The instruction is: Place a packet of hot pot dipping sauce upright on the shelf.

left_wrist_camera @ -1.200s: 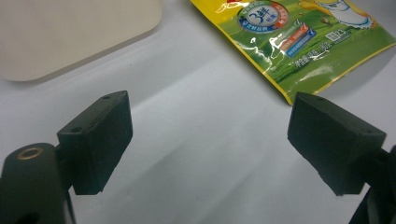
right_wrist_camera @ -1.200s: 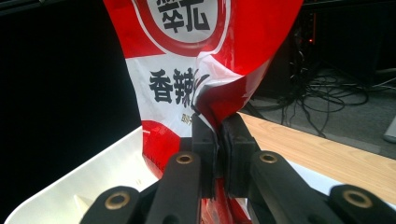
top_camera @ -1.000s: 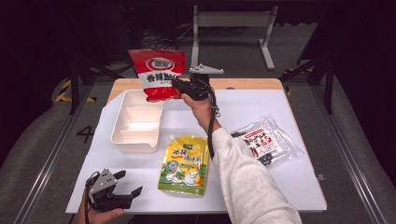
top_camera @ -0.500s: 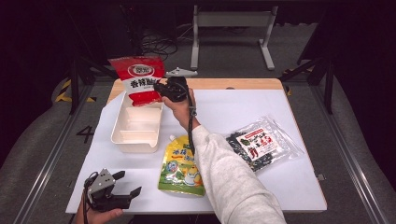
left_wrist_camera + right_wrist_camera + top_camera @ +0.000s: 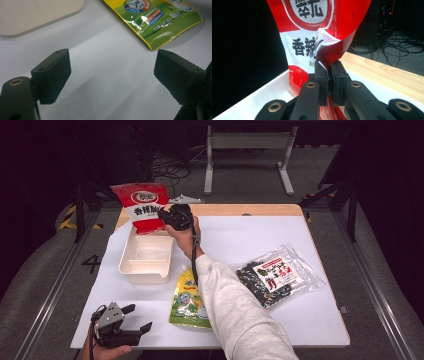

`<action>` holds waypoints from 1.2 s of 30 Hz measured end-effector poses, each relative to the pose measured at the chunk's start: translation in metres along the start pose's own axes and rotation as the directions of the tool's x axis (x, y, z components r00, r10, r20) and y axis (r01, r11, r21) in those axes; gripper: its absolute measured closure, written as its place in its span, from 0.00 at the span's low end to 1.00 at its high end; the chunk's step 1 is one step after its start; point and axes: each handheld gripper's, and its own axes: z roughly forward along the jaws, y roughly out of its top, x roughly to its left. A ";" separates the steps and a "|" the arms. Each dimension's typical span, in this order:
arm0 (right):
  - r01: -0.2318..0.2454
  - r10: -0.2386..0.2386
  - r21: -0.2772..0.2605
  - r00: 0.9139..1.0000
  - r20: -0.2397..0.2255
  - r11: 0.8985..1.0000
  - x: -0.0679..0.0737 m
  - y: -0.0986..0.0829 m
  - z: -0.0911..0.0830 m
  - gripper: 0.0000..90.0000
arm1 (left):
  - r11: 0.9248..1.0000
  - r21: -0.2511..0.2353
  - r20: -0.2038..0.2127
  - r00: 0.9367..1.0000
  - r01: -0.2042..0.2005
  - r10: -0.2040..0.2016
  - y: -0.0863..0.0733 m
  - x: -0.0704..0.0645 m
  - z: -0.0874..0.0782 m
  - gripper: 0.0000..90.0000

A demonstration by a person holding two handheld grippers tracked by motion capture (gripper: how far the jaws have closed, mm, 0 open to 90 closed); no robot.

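My right gripper (image 5: 169, 216) (image 5: 328, 71) is shut on a red and white snack bag (image 5: 144, 207) (image 5: 317, 32), holding it upright over the far end of a white divided tray (image 5: 145, 257). The tray's white rim (image 5: 259, 96) shows below the bag in the right gripper view. My left gripper (image 5: 135, 317) (image 5: 111, 75) rests open near the table's front left corner, with bare white table between its jaws. A yellow-green pouch (image 5: 189, 292) (image 5: 156, 18) lies flat just beyond it, partly under the person's right sleeve.
A clear packet of dark dried food with a red label (image 5: 272, 276) lies at the right of the white table sheet (image 5: 320, 320). A wooden strip (image 5: 250, 210) runs along the table's far edge. Metal frame legs and cables stand on the floor behind.
My right gripper has carried the red bag leftward from the table's far middle to above the tray's far end. The left gripper has stayed put.
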 end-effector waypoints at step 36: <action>0.118 -0.085 0.290 0.988 -0.125 0.950 -0.022 -0.023 -0.004 0.97 | 0.998 0.049 0.020 1.000 -0.026 0.025 0.001 -0.002 0.007 0.17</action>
